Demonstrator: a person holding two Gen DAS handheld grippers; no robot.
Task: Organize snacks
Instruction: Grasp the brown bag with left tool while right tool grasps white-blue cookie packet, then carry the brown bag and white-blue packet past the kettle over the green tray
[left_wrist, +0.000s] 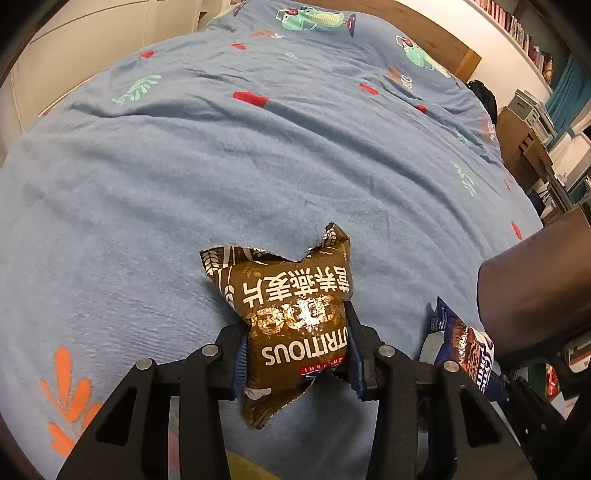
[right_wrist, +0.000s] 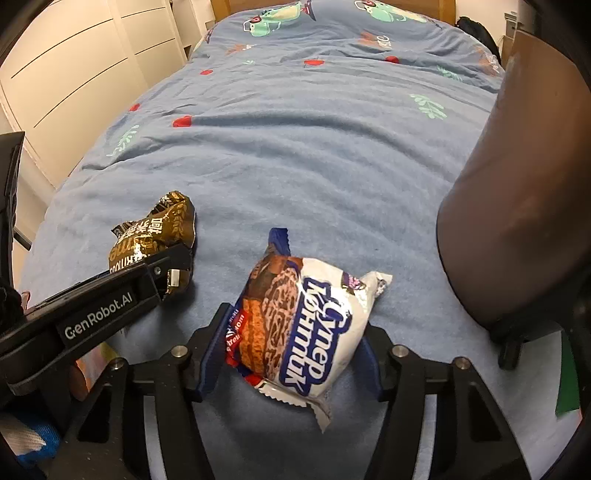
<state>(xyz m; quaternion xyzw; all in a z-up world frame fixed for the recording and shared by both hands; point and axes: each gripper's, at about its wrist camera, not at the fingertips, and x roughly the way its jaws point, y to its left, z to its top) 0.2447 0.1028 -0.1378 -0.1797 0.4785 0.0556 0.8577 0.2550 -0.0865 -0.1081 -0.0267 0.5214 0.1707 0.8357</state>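
Brown foil oat packet (left_wrist: 291, 328) clamped in left gripper (left_wrist: 295, 350), white cookie packet (right_wrist: 306, 332) between right gripper's (right_wrist: 291, 354) jaws, contact unclear, both on blue bedspread (right_wrist: 314, 166); sorting apparently just starting.

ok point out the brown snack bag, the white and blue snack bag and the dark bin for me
brown snack bag (left_wrist: 295, 325): left wrist view, middle of its printed front
white and blue snack bag (right_wrist: 317, 332): right wrist view, on the blue lettering
dark bin (right_wrist: 517, 206): right wrist view, its side wall
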